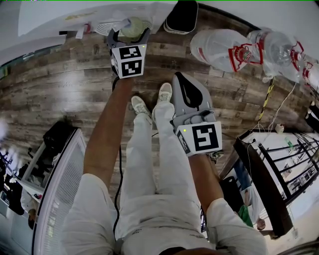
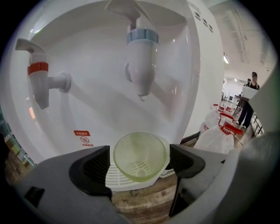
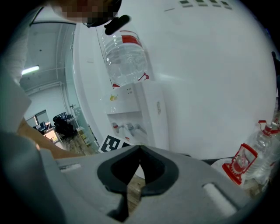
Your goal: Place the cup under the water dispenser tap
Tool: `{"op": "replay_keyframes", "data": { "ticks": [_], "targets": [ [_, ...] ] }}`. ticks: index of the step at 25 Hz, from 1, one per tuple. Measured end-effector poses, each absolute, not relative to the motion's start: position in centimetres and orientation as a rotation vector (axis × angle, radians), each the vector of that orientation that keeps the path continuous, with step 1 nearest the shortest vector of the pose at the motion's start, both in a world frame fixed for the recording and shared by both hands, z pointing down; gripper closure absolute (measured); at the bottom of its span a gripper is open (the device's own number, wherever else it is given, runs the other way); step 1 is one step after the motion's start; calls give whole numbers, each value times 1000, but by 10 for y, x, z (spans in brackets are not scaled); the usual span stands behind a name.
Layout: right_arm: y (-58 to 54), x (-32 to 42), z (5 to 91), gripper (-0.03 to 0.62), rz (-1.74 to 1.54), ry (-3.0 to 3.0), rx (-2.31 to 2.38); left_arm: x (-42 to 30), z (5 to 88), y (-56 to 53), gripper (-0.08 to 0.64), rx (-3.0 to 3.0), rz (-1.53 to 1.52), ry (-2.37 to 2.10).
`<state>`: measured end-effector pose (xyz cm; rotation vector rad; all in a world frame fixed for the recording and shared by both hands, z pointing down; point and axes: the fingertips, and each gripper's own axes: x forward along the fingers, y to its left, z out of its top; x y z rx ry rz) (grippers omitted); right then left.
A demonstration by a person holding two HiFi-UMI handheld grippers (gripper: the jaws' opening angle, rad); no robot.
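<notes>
A pale green translucent cup (image 2: 140,155) stands upright on the white drip tray (image 2: 118,177) of the water dispenser, right below the blue tap (image 2: 141,65). The red tap (image 2: 38,83) is off to its left. My left gripper (image 2: 139,164) is open, its two dark pads on either side of the cup with a thin gap at each side. From the head view the cup (image 1: 132,26) shows between the left gripper's (image 1: 130,31) fingers at the dispenser's foot. My right gripper (image 1: 182,77) hangs back over the floor, shut and empty, and faces the dispenser (image 3: 131,109) from a distance.
Large water bottles with red handles (image 1: 224,50) (image 1: 279,47) lie on the wooden floor to the right of the dispenser. A black object (image 1: 182,15) sits by the dispenser base. A person (image 2: 251,96) stands far off at the right.
</notes>
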<state>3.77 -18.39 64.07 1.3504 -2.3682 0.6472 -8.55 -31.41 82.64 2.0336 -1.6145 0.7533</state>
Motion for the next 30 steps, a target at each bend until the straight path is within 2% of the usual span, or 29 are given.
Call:
{"op": "replay_keyframes", "data": {
  "ticks": [21, 30],
  "targets": [
    [-167, 53, 571, 594, 614, -2366, 1461, -86, 724, -272, 143, 2012, 626, -1607],
    [-153, 42, 529, 594, 630, -2398, 1455, -83, 649, -248, 207, 2035, 556, -1623]
  ]
}}
